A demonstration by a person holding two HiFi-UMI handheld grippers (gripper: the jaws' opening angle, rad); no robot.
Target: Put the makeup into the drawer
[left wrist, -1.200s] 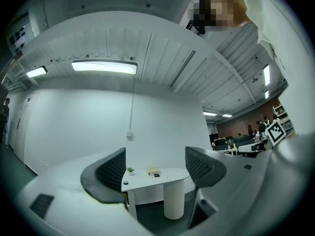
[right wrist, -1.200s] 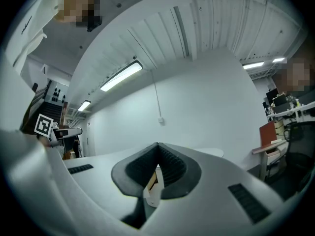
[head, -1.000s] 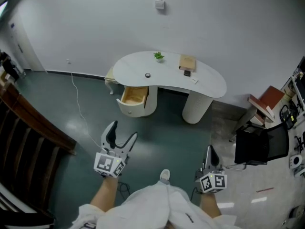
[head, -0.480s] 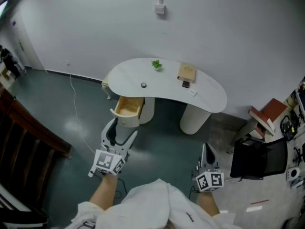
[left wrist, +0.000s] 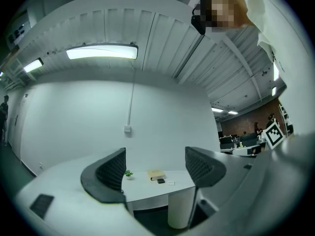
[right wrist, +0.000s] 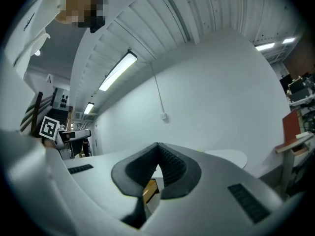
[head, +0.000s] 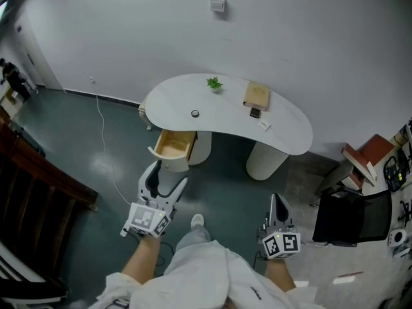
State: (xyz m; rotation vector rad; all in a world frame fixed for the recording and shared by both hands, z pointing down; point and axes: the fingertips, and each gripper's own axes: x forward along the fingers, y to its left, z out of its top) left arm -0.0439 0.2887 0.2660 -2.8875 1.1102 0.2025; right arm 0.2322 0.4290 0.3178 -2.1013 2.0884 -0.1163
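A white kidney-shaped table [head: 283, 131] stands by the wall, its wooden drawer [head: 172, 144] pulled open under the left end. On top lie a small round dark item [head: 195, 113], a small black item [head: 255, 113], a flat white item [head: 265, 125], a tan box [head: 256, 95] and a little plant [head: 214, 82]. My left gripper [head: 166, 182] is open and empty, well short of the drawer. Between its jaws the left gripper view shows the tan box [left wrist: 156, 174] and black item [left wrist: 161, 180]. My right gripper [head: 278, 206] is shut on nothing; the drawer [right wrist: 147, 191] peeks below it.
A black chair [head: 351, 208] and a red-brown stool [head: 364, 158] stand at the right with desk clutter. A dark wooden railing [head: 38, 192] runs along the left. A white cable [head: 106, 150] trails over the green floor. The person's shoe [head: 197, 221] is ahead of the body.
The table and drawer have drawn a little closer than a second ago, and a shoe has come forward into view. Both grippers keep their states.
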